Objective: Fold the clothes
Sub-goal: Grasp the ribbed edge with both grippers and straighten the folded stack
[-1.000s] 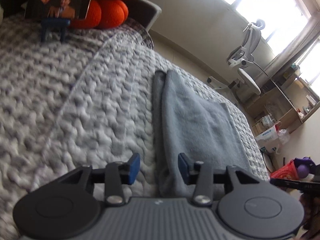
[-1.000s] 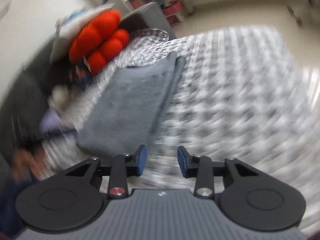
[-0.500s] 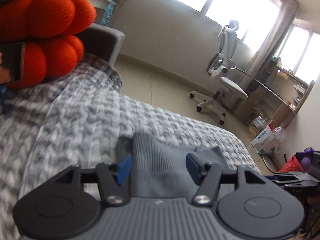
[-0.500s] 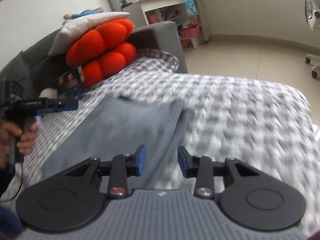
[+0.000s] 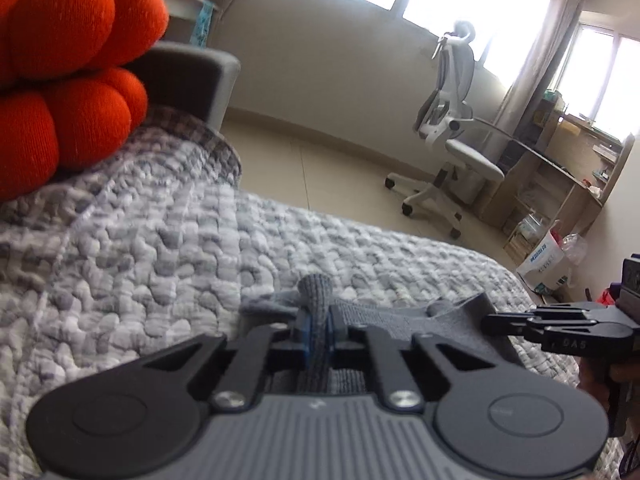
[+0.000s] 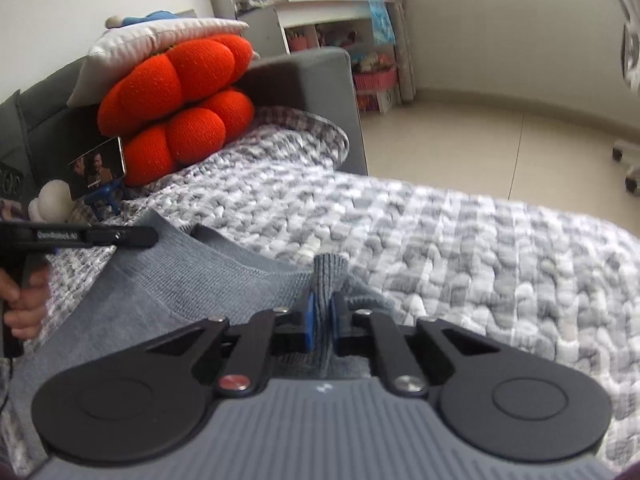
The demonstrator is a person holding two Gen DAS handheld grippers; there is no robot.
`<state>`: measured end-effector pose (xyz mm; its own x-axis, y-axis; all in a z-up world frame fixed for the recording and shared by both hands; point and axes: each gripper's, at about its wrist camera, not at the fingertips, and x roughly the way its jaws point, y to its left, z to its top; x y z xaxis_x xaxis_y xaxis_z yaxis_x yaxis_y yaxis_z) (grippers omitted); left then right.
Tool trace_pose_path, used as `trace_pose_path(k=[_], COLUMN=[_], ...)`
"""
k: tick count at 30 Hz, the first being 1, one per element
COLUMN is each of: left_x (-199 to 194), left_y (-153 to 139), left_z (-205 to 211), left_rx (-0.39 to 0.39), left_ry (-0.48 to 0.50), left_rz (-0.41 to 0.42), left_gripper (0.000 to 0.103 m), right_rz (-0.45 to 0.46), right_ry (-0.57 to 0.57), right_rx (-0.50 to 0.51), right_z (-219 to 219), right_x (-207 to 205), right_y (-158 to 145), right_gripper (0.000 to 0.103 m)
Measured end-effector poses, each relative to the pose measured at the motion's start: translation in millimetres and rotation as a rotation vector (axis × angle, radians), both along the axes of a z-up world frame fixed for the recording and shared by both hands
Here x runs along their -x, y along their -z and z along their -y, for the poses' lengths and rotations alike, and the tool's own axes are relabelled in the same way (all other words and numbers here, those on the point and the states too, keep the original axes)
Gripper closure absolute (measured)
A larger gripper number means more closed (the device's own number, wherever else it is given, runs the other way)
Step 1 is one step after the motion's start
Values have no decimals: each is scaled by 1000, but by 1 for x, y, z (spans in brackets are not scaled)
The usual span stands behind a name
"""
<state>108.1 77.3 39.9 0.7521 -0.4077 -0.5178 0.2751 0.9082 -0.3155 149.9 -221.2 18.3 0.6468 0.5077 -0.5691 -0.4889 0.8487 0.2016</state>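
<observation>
A grey knit garment [image 6: 168,280] lies folded on the grey-and-white quilted bed cover [image 6: 460,240]. My right gripper [image 6: 321,322] is shut on a pinched-up fold of the garment at its near right corner. My left gripper [image 5: 317,330] is shut on a pinched fold of the same garment [image 5: 400,318] at its other corner. The left gripper also shows at the left edge of the right wrist view [image 6: 148,236], and the right gripper at the right edge of the left wrist view [image 5: 490,322]. The cloth stretches between the two grips.
Orange puffy cushions [image 6: 176,108] and a white pillow [image 6: 152,46] lean on the grey headboard [image 6: 304,76]. A phone on a blue stand [image 6: 98,166] sits by them. A white office chair [image 5: 448,128] and a desk [image 5: 560,168] stand beyond the bed.
Both grippers were open above the garment; they have dropped to its near edge and closed, each pinching up a fold of the cloth.
</observation>
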Motion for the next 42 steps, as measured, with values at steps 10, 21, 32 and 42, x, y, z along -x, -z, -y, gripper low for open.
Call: trace_pose_path(k=[10, 21, 32, 42], left_x=[-31, 0, 115, 148], left_y=[8, 7, 23, 32], left_z=[3, -9, -10, -23], left_rx=[51, 16, -5, 111], left_ry=[-6, -121, -73, -3], left_rz=[33, 45, -34, -72], left_gripper=[96, 42, 45, 75], right_rz=[-28, 7, -150, -213], right_ry=[122, 180, 54, 3], right_rx=[-90, -17, -144, -192], right_z=[9, -2, 4, 12], right_x=[-17, -7, 61, 129], right_y=[6, 3, -6, 10], right_gripper=[94, 85, 54, 90])
